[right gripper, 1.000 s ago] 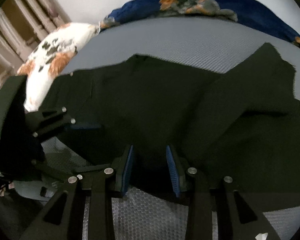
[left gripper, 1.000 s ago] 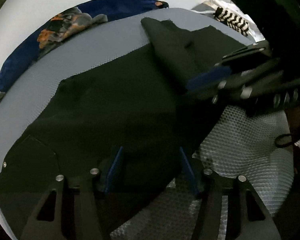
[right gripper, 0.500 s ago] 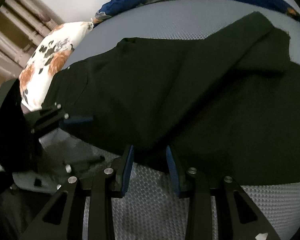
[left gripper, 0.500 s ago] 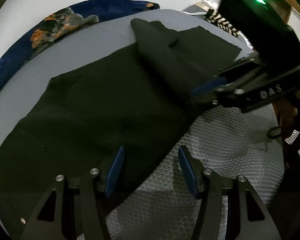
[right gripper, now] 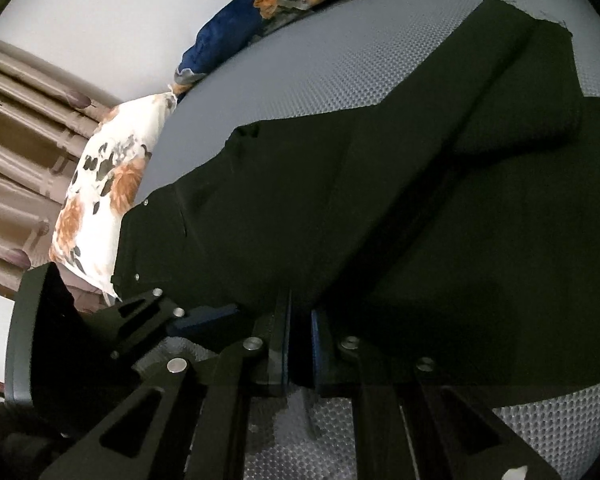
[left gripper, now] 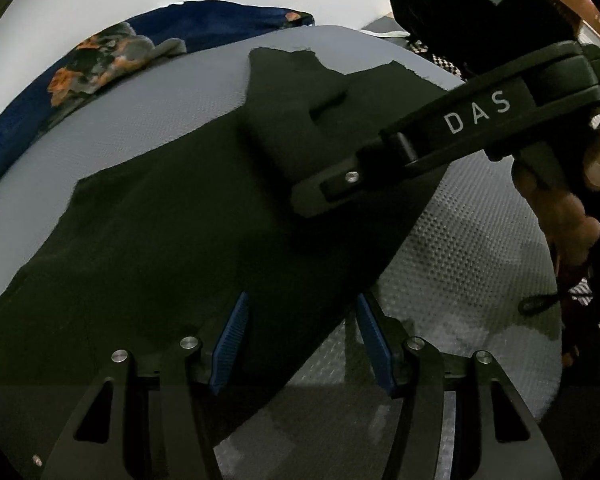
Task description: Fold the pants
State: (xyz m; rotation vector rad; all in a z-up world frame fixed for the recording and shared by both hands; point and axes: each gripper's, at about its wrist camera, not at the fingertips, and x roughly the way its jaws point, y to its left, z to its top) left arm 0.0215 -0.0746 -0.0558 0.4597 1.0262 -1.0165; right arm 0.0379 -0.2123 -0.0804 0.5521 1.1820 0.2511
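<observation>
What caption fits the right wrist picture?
Right gripper closing on the black pants' near edge on a grey mattress.

A grey mesh-covered bed (left gripper: 148, 128) carries black pants (left gripper: 172, 240) spread across its middle, a blue floral blanket (left gripper: 112, 52) bunched along its far edge.

Left gripper (left gripper: 302, 340): two matte black fingers with triangular cut-outs, silver screw heads at the knuckles, and ribbed blue pads (left gripper: 232, 344) on the inner faces. Right gripper (right gripper: 300, 344): the same black fingers, cut-outs and silver screws, with blue pad edges showing along the inner faces. In the left wrist view, upper right of the frame, its black body carries white letters "DAS" (left gripper: 478, 112) and one silver screw near its tip. A hand (left gripper: 560, 200) at the right edge grips the black handle; a thin black cord loops below it.
</observation>
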